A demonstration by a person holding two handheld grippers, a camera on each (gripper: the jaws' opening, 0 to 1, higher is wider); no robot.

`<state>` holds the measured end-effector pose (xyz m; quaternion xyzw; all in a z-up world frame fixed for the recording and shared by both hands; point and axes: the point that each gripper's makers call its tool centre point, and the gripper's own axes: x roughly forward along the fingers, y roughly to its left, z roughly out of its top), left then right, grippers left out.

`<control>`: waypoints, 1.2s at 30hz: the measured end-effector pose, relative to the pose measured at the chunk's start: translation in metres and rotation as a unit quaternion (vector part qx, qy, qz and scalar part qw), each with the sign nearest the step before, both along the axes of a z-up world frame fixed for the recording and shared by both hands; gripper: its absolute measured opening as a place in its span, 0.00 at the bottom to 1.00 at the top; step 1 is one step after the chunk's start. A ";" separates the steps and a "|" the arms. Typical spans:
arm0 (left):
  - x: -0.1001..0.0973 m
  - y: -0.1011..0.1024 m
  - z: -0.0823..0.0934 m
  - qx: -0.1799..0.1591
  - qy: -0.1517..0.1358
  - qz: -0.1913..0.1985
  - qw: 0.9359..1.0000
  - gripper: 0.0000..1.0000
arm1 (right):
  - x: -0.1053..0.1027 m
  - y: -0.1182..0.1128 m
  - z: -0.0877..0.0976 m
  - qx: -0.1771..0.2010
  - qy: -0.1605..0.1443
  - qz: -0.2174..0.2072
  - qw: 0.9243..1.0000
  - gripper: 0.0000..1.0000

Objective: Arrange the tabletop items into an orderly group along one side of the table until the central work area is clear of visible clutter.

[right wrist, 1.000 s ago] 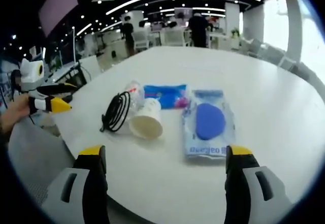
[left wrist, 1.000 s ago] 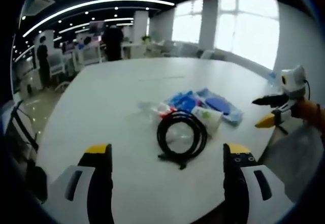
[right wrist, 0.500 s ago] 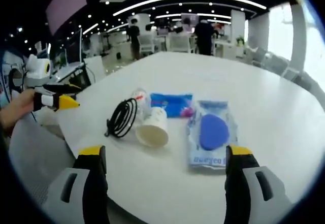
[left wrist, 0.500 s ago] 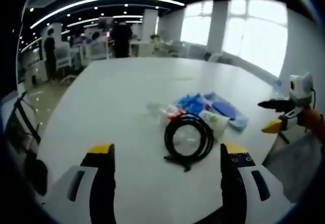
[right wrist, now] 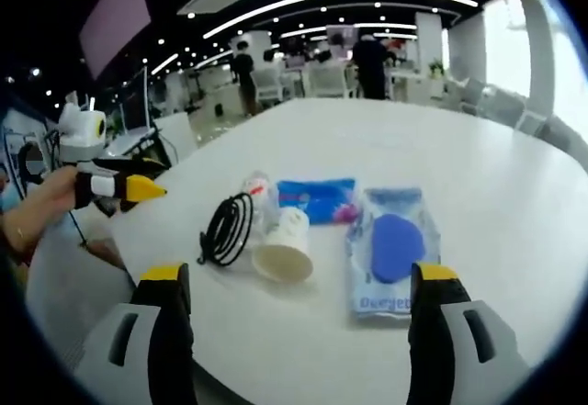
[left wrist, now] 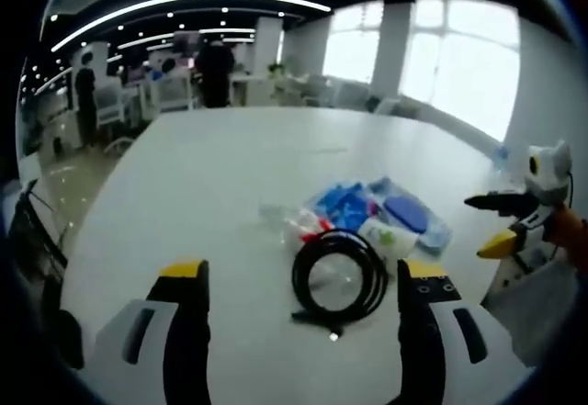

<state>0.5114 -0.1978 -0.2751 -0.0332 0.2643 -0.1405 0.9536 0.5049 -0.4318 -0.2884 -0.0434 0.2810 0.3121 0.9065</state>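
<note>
Nothing has been tidied yet: the cable (left wrist: 337,275), cup (right wrist: 283,244) and blue packs (right wrist: 393,248) lie bunched beside the cable, untouched, and both the left claw (left wrist: 300,290) and right claw (right wrist: 300,293) are held wide open, empty

Bare table (left wrist: 184,194) beyond clutter; cable coil (left wrist: 338,276) nearest.

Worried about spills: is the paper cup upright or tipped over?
Tipped over: the paper cup lies on its side on the table, open mouth toward the right gripper view's camera.

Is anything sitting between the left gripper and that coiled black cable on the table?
Nothing visible. In the left gripper view, the left gripper is open with only bare white table between its jaws and the black cable.
</note>
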 end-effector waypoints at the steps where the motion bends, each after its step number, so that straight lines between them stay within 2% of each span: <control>1: 0.004 -0.001 0.000 -0.002 0.000 0.001 1.000 0.81 | 0.002 0.000 0.000 -0.001 -0.001 0.000 1.000 0.98; 14: 0.040 -0.020 -0.009 -0.035 0.027 0.000 0.999 0.77 | 0.007 -0.003 -0.012 -0.033 0.002 0.002 0.999 0.97; 18: 0.049 -0.022 -0.015 -0.022 0.036 -0.003 0.999 0.76 | 0.007 -0.003 -0.016 -0.034 0.007 0.002 0.999 0.96; 33: 0.079 -0.024 -0.044 -0.043 0.078 0.026 0.996 0.71 | 0.006 -0.004 -0.021 -0.037 0.019 0.001 0.999 0.96; 36: 0.083 -0.028 -0.050 -0.063 0.094 0.040 0.993 0.70 | 0.006 -0.004 -0.022 -0.037 0.022 0.001 0.999 0.96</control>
